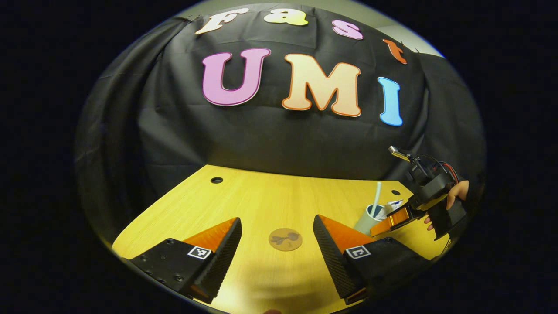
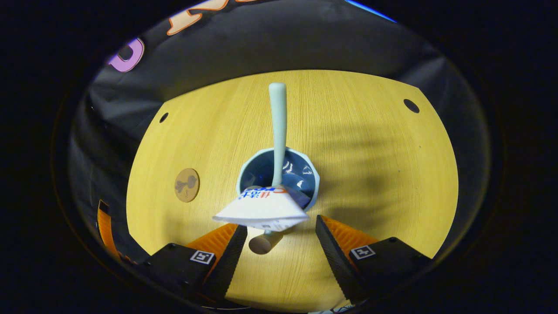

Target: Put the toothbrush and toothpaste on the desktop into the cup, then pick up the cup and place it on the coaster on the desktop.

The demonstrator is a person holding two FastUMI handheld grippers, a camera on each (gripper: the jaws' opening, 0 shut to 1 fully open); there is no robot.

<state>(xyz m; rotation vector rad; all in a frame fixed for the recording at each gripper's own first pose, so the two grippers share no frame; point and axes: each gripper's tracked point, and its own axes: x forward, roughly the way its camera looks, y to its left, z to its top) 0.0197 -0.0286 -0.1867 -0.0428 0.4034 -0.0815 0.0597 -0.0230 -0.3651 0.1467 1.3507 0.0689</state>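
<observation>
Left gripper view: the left hand-held gripper (image 1: 277, 248) hangs with fingers apart over the bench (image 1: 261, 196), the coaster (image 1: 285, 239) between them. Right gripper view: the right hand-held gripper (image 2: 281, 250), fingers apart and empty, hovers over the cup (image 2: 301, 174) holding toothbrush (image 2: 278, 126) and toothpaste (image 2: 261, 209); the coaster lies well left.

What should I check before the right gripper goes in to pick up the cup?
1. Toothbrush in the cup: ok, it stands up out of the cup's mouth.
2. Toothpaste tube in the cup: ok, though its flat end sticks out over the rim toward the right gripper.
3. Right gripper ready: ok, open, nothing between the fingers.
4. Approach path: not ok, the tube's end overhangs the gap between the fingers.
5. Coaster free: ok, nothing lies on it.
6. Left gripper out of the way: cannot tell; it is open and faces the coaster.
</observation>
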